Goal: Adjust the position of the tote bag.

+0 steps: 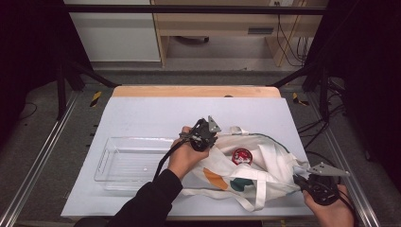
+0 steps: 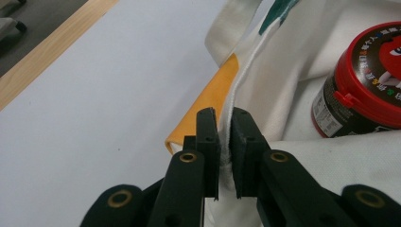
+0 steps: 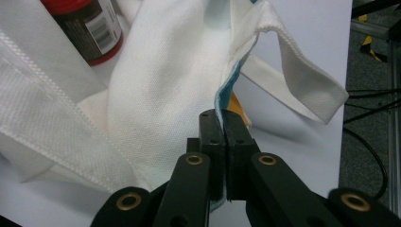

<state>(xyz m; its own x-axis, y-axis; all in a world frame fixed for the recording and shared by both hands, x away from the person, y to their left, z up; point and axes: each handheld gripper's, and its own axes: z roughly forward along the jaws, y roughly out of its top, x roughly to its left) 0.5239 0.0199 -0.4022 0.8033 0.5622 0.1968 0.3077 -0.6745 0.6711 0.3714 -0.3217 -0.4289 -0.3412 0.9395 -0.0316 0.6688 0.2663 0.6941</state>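
Tote bag (image 1: pixel 255 165), lying near the table's (image 1: pixel 142 113) front right corner with a red-lidded jar (image 1: pixel 242 156) inside, is clamped at its rim by left gripper (image 1: pixel 204 135) and right gripper (image 1: pixel 302 182); both grips should be kept firm and pulled apart evenly so the mouth is held wide.

I work at a pale surface (image 1: pixel 156 113) with a light wooden edge (image 1: pixel 196 91) along its far side. Grey floor (image 1: pixel 38 137) lies to both sides, crossed by metal rails (image 1: pixel 35 163) and marked with yellow-and-black tape (image 1: pixel 96 98). Beyond stand a white cabinet (image 1: pixel 113 33) and a light wooden shelf unit (image 1: pixel 222 23), with dark cables (image 1: pixel 295 45) hanging at its right. Black frame bars (image 1: pixel 189 8) cross overhead, and the corners stay dark.
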